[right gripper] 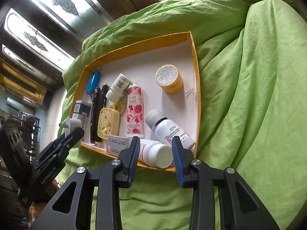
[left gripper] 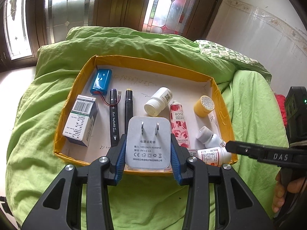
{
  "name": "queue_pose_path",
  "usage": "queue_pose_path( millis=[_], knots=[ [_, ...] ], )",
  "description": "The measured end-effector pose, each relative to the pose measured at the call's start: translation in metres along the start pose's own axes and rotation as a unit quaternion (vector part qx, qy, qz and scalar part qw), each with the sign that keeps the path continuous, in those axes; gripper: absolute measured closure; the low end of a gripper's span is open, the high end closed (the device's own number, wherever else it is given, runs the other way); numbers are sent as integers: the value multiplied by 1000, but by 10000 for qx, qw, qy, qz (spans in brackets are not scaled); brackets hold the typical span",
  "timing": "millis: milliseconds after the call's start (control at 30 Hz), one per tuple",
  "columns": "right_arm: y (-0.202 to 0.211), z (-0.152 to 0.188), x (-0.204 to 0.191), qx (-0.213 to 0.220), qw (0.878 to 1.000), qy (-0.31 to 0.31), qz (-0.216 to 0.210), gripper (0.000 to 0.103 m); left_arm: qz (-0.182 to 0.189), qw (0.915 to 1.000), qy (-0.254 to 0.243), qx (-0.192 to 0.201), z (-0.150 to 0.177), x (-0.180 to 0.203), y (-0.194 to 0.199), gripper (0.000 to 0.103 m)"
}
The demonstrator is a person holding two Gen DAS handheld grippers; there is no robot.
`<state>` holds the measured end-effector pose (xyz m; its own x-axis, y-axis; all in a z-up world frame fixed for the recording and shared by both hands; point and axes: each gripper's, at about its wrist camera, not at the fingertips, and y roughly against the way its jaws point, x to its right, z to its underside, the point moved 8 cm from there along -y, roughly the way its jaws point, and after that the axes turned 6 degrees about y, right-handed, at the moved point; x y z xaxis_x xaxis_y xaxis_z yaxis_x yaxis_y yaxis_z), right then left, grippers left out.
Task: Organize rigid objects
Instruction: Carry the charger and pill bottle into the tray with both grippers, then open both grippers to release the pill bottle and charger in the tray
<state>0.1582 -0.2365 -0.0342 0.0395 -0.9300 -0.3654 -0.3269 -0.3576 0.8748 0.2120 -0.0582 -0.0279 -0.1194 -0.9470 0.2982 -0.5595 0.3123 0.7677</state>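
Seen nearest in the left wrist view: left tongs [left gripper: 148, 149] pinching a white power adapter [left gripper: 147, 143], prongs up, held over the near rim of a yellow-edged tray [left gripper: 63, 115] on a green bed quilt [left gripper: 134, 44]. Printed on the adapter: "100-240V 50/60HZ" and "5V 2.1A". Hidden behind the adapter there, shown only in the right wrist view: a pale yellow cartoon case [right gripper: 107, 122] and a small grey box [right gripper: 118, 144]. In that same view, right tongs [right gripper: 154, 154] spread wide, empty, framing a white bottle [right gripper: 156, 153] lying at the tray's near edge. Beyond, a pink tube [left gripper: 179, 125] marked "ROSE" and "L'OCCITANE", two black markers [left gripper: 114, 118], a barcoded carton [left gripper: 81, 119]. Farther back, a yellow jar [left gripper: 204, 105], a blue battery pack [left gripper: 101, 83]. "DAS" readable on the right tool, "GenRobot.AI" on the left.
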Motion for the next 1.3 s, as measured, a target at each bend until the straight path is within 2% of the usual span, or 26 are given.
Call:
queue_pose_path(
  millis=[133, 267, 400, 467, 633, 767, 967, 1167, 1300],
  knots=[
    [-7, 10, 9, -145, 9996, -78, 224, 68, 20, 10000, -5, -7, 0, 1, -2, 65],
    [-13, 13, 13, -159, 9996, -229, 76, 67, 25, 10000, -7, -46, 1, 3, -5, 65],
    [-21, 13, 8, -202, 9995, -2, 252, 67, 22, 10000, -26, -75, -1, 4, -10, 65],
    [-28, 15, 6, -276, 9993, 44, 239, 65, -20, 9999, -96, -96, -5, 5, -14, 65],
    [-32, 9, 7, -156, 9992, 41, 364, 65, -178, 9995, -263, -31, -23, 9, -21, 65],
    [-29, 9, 8, -99, 9996, -162, 210, 65, -278, 9989, -363, 54, -37, 13, -25, 65],
    [-11, 4, 3, 78, 9998, -132, 141, 65, -360, 9979, -535, 78, -49, 20, -37, 64],
    [-4, 0, -2, 164, 9998, -141, 54, 65, -466, 9970, -615, -32, -59, 21, -59, 65],
    [-6, -1, -2, 147, 9997, -211, -6, 64, -517, 9976, -422, -180, -74, 13, -80, 64]
  ],
)
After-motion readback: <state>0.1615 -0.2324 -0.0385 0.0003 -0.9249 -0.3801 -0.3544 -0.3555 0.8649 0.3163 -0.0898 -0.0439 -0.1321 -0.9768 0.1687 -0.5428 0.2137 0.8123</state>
